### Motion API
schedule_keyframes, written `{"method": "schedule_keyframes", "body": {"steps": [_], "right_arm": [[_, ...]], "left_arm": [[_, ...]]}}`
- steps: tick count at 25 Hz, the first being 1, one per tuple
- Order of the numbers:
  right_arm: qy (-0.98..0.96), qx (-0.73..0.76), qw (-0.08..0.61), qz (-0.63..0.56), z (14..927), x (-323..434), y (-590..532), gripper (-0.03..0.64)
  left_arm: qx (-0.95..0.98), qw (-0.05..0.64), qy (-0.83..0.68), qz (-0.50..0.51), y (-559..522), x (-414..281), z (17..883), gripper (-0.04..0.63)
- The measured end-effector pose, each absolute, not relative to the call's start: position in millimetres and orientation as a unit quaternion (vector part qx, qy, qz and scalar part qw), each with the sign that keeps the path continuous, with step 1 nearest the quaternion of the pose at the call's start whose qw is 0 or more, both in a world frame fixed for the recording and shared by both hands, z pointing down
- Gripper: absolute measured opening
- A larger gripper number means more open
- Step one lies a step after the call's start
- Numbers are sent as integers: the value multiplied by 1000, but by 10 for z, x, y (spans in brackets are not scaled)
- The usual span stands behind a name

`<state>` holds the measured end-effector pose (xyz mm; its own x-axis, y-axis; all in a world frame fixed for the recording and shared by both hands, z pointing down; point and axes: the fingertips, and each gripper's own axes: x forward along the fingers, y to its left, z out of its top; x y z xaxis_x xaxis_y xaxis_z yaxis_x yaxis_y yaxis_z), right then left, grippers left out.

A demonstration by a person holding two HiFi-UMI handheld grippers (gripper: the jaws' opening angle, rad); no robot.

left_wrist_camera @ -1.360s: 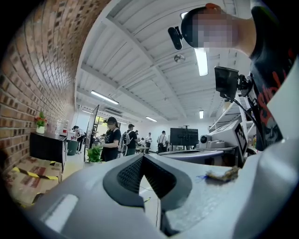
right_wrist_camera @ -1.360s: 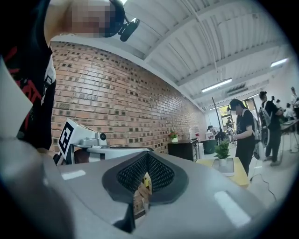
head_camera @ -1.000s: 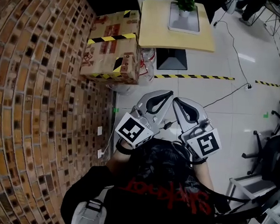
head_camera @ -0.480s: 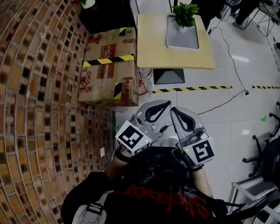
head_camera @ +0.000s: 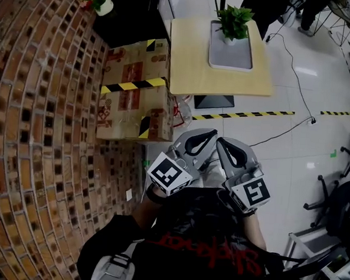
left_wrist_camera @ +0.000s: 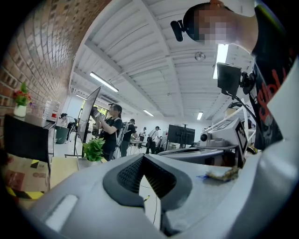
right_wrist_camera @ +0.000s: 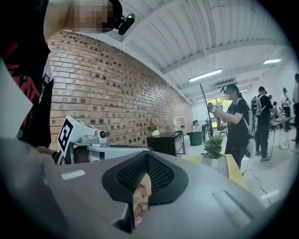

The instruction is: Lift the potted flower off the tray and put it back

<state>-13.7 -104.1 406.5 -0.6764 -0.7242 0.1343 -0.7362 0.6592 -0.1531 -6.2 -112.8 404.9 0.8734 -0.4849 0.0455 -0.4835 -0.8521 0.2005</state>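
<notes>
The potted flower [head_camera: 233, 21], green leaves in a white pot, stands at the far end of a white tray [head_camera: 233, 56] on a pale wooden table [head_camera: 197, 67]. Both grippers are held side by side close to my chest, well short of the table. The left gripper [head_camera: 212, 135] is shut with nothing in it, and the right gripper [head_camera: 220, 140] is shut and empty too. The left gripper view shows the left gripper [left_wrist_camera: 142, 157] with the flower [left_wrist_camera: 93, 149] far off at the left. Beyond the right gripper [right_wrist_camera: 147, 155], the flower [right_wrist_camera: 214, 145] stands on the table [right_wrist_camera: 233, 169].
Cardboard boxes [head_camera: 133, 92] with yellow-black tape stand left of the table against a brick wall [head_camera: 39, 128]. A black cabinet [head_camera: 126, 12] carries another small flower pot [head_camera: 99, 1]. Hazard tape [head_camera: 241, 115] and a cable [head_camera: 298, 67] cross the floor. A chair [head_camera: 337, 199] stands right. People stand beyond the table.
The table, tray and boxes have slid down the head view and look nearer. Both grippers stay together and shut in front of my chest.
</notes>
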Motion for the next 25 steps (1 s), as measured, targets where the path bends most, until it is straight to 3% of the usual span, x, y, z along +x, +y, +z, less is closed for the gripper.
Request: {"method": "schedule_keyframes", "body": {"steps": [13,25], "right_arm": [[-925,369,-13,89,3921,608,-1847,2],[-915,392,7,95,4109,240,-2913,2]], "left_arm": [[956,72,-281,33,-1931,677,3915,0],[957,80,-277,25,-2992,305,4129,0]]}}
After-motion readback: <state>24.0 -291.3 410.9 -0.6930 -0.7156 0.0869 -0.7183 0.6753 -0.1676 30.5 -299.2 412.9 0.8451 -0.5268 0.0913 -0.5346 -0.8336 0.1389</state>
